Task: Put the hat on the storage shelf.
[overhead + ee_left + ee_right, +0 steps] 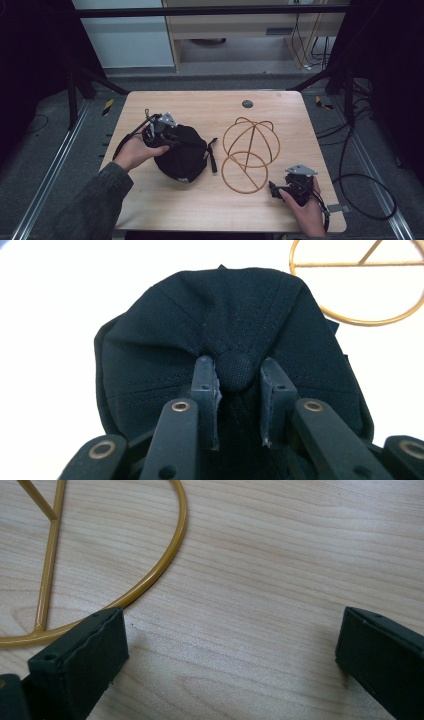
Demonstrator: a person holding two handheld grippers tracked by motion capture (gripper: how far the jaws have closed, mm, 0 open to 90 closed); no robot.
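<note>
Keep the left gripper (239,385) pinching the black cloth cap (230,330) by its top button, then carry it toward three o'clock onto the gold wire dome stand (248,152), while the right gripper (280,191) waits spread wide.

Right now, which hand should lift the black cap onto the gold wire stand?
The left. The left gripper is already pinched on the cap's top button. The right gripper is open over bare table, just beside the wire stand, holding nothing.
</note>
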